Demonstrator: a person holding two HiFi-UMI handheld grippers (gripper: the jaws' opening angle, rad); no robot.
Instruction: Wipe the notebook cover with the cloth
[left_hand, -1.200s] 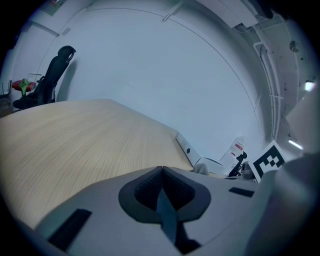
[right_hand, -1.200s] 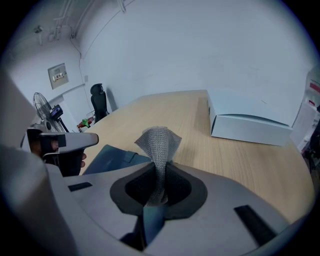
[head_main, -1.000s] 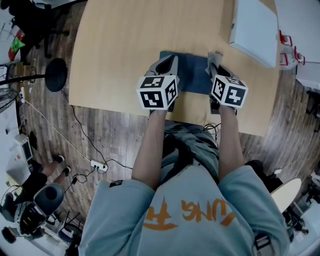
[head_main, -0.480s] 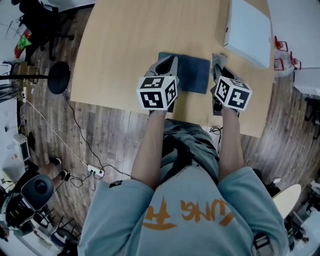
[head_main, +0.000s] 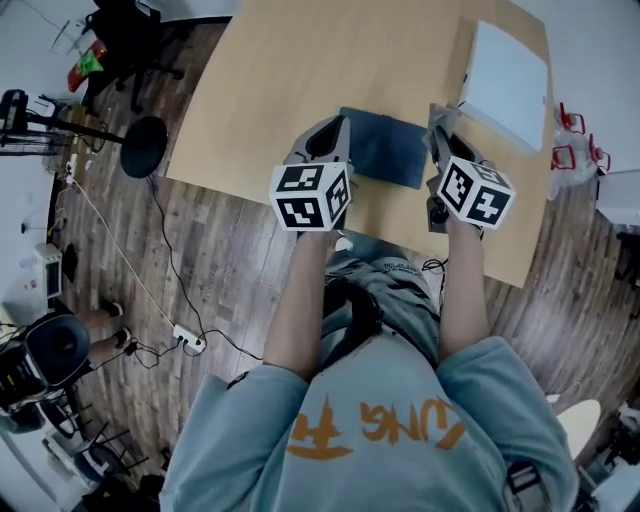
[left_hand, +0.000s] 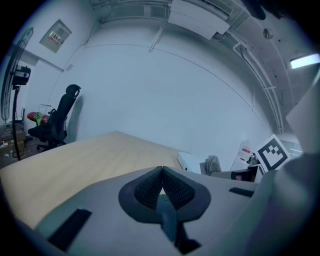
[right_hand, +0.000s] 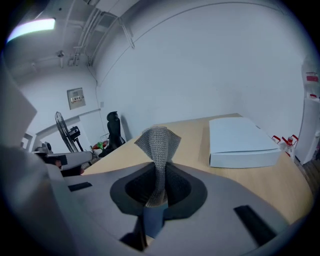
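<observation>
Change: the right hand-held gripper (head_main: 443, 128) has slid off the notebook (head_main: 385, 148) to just beside its right edge.
Right: forearm stretched forward, jaws pinching the cloth (right_hand: 157, 145).
Left: left hand-held gripper (head_main: 328, 138) closed on nothing, at the notebook's left edge.
Notebook: flat on the worktop (head_main: 280, 80).

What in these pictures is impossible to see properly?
- Notebook: its near-left corner is hidden behind the left gripper, head view.
- Cloth: its lower end is buried in the right gripper, right gripper view.
- Wall panel: its print is too small to read, left gripper view.
</observation>
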